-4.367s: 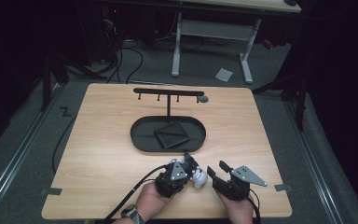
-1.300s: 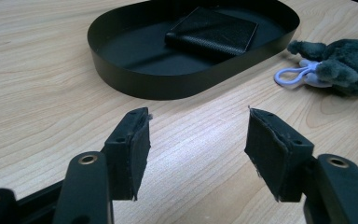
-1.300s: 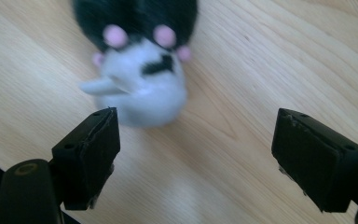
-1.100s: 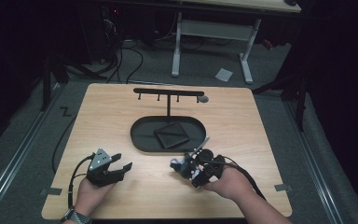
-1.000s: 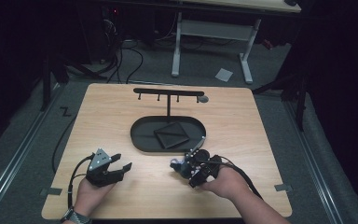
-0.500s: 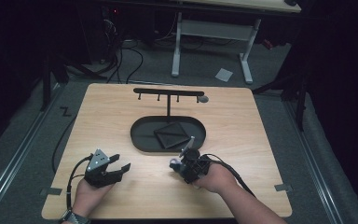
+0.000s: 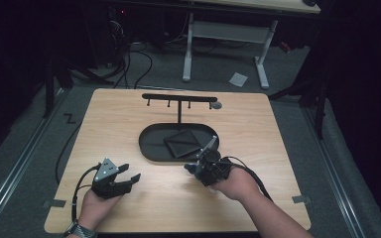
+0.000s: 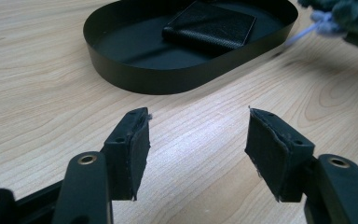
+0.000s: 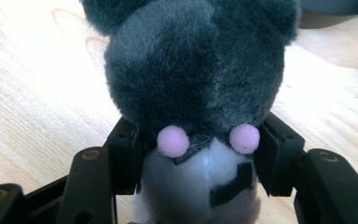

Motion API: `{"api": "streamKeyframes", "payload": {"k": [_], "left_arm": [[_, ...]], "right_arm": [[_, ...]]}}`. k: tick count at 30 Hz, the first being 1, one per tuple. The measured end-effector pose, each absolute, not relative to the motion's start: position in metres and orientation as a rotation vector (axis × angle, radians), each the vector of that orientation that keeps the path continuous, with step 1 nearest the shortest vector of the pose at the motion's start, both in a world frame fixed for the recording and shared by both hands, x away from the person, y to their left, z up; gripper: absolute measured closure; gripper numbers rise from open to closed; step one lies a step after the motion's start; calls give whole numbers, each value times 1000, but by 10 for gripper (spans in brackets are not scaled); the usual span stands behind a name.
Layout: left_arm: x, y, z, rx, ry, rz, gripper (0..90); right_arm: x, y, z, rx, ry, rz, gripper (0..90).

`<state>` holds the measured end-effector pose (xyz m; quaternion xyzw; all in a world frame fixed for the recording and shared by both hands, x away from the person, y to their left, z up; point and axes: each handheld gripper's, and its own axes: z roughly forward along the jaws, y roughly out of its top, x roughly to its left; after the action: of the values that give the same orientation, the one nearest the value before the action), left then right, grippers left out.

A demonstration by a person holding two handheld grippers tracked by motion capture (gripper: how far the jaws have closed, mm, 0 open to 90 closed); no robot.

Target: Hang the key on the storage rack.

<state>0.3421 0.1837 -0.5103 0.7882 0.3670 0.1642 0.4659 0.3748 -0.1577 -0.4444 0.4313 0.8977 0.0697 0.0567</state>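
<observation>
The right tool (image 9: 198,158), jaws just closed on a grey plush toy (image 9: 196,70), should grip firmly and lift it clear before the black oval tray (image 7: 151,148), while the left tool (image 8: 198,149) rests open.

About four seconds back, both hands sat close together at the near edge of the table (image 7: 129,114), with a small plush toy (image 9: 196,79) between the two grippers. Since then the left gripper (image 7: 126,179) has moved away to the near left and sits open with nothing in it. The right gripper (image 7: 198,166) has carried the toy forward, to just beside the black tray (image 7: 151,148). Its jaws have just been closing on the toy's sides.
</observation>
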Motion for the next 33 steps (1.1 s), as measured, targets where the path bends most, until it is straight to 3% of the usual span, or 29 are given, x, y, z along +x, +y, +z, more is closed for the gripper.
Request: {"api": "streamKeyframes", "payload": {"k": [33], "left_arm": [[341, 185, -510, 1940, 898, 393, 394]], "right_arm": [[413, -192, -369, 1451, 2521, 282, 429]]}}
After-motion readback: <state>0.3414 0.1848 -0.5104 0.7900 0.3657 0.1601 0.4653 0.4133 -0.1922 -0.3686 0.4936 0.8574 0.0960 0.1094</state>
